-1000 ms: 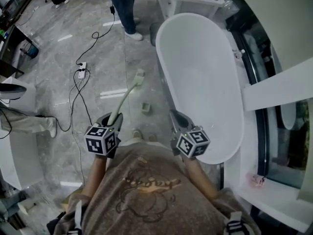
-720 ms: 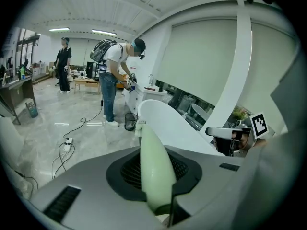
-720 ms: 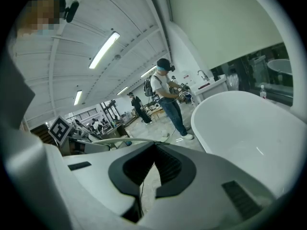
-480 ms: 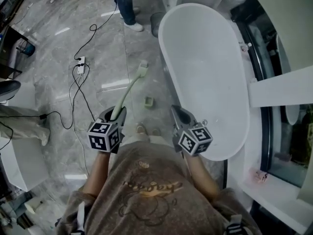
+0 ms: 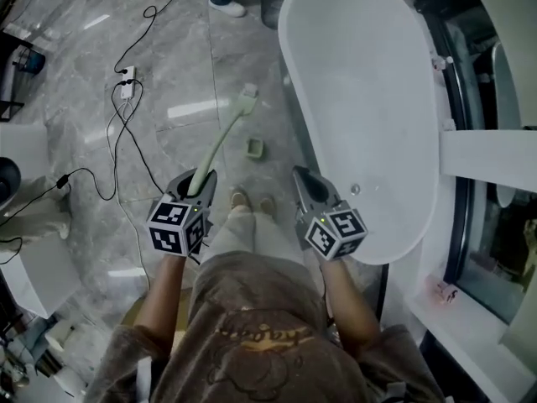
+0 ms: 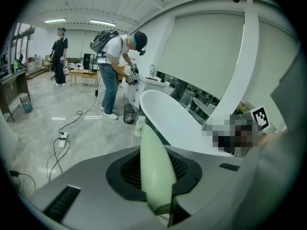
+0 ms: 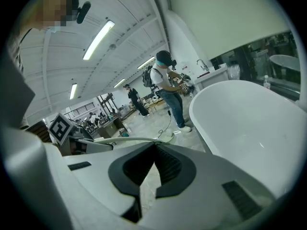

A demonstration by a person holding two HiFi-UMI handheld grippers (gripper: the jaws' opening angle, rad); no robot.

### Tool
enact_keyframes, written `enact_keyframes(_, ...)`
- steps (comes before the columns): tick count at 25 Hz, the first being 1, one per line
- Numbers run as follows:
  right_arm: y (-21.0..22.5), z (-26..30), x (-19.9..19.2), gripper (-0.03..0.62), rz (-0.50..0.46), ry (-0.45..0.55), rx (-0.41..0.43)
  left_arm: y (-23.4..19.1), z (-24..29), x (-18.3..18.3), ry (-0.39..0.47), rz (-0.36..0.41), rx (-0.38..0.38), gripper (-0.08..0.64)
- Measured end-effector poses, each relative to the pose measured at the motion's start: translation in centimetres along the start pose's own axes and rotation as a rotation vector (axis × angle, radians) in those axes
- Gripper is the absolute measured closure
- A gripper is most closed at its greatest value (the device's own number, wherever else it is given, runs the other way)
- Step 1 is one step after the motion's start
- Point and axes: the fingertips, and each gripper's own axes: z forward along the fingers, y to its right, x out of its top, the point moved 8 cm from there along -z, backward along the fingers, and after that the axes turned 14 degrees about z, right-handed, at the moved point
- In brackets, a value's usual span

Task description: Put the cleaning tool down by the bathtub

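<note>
The cleaning brush (image 5: 220, 137) has a long, smooth, pale green handle that curves gently away from us and ends in a small blocky white head. It sits over the floor (image 5: 168, 65) just left of the bathtub (image 5: 361, 107); we cannot tell whether the head touches the tiles. The left tool (image 5: 200, 183) grips the near end of the handle, its dark ribbed pads pressed against the rounded plastic on both sides. The right tool (image 5: 304, 179) carries nothing: its dark pads meet at the tips, with only a thin wedge of floor showing below them, and it hangs beside the near end of the tub. The tub is a white, glossy, freestanding oval with a soft rolled rim and a bare basin. A small square green thing (image 5: 255, 148) lies on the floor between the brush handle and the tub wall. The floor is polished grey stone with pale veining and bright reflected strips of light. Black cables (image 5: 134, 133) snake across it to a white power strip (image 5: 126, 86), well to the left.
</note>
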Motion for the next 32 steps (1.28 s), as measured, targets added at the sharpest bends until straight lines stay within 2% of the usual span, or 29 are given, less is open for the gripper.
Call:
enact_keyframes(10, 3.9, 3.9, -1.7, 0.592, 0.017, 0.034, -0.031, -2.1, 6.0, -3.4, -0.038, 0.016, -0.034, 0.483)
enact_keyframes(26, 10.3, 9.7, -7.2, 0.592, 0.025, 0.005, -0.047, -2.8, 13.9, -10.7, -0.081, -0.011, -0.050, 0.483)
enact_keyframes(29, 11.0, 10.5, -8.0, 0.592, 0.028, -0.005, -0.059, -2.9, 15.7, -11.7, -0.098, -0.032, -0.056, 0.483)
enact_keyframes(32, 11.4, 10.8, -8.4, 0.592, 0.033, -0.018, -0.067, -3.2, 17.9, -12.5, -0.129, -0.084, -0.076, 0.483)
